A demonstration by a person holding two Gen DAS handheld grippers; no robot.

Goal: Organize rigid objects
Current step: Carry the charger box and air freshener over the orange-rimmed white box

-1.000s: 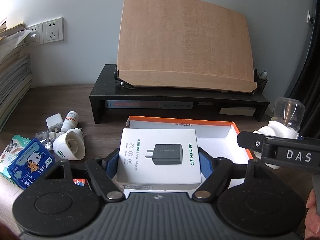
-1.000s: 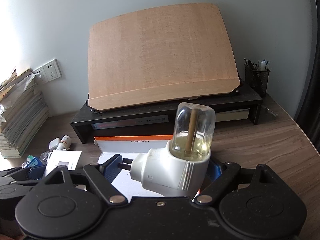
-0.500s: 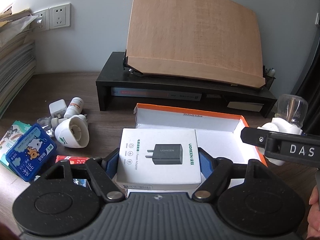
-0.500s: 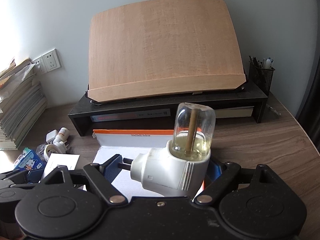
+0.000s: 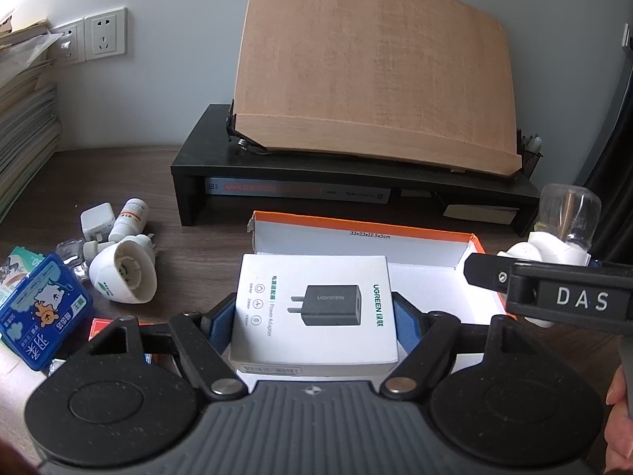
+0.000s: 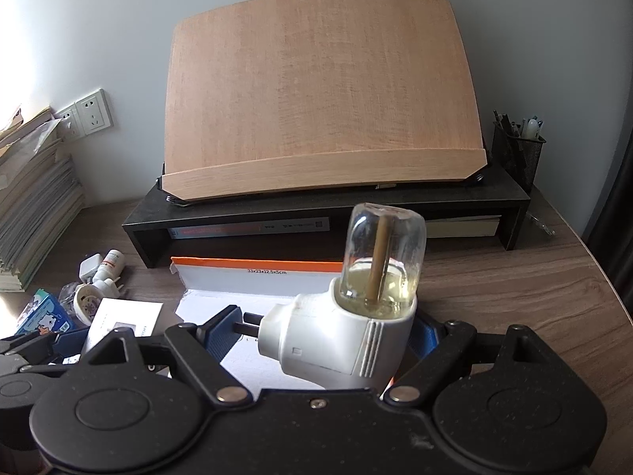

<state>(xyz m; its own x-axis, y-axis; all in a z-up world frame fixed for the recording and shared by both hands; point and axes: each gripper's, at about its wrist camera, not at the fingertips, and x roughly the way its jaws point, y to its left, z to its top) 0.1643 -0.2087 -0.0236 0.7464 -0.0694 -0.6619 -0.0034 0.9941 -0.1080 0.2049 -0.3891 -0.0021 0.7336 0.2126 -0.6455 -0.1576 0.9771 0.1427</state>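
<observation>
- Wooden desk (image 6: 514, 277) under both my grippers.
- Orange-rimmed box (image 5: 356, 227), open, just ahead of them.
- My left gripper (image 5: 314, 316): clamped on white adapter carton (image 5: 314, 308), above the box.
- My right gripper (image 6: 328, 336): clamped on white plug-in vaporizer (image 6: 348, 340), bottle upward.

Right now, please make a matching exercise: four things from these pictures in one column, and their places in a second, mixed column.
Things:
1. power adapter box
2. plug-in vaporizer
3. blue tin
4. pen holder

Places:
A. on the black shelf, far right end
B. between the left gripper fingers
C. on the desk, left of the orange-edged box
D. between the right gripper fingers

Pairs: 1-B, 2-D, 3-C, 4-A
</observation>
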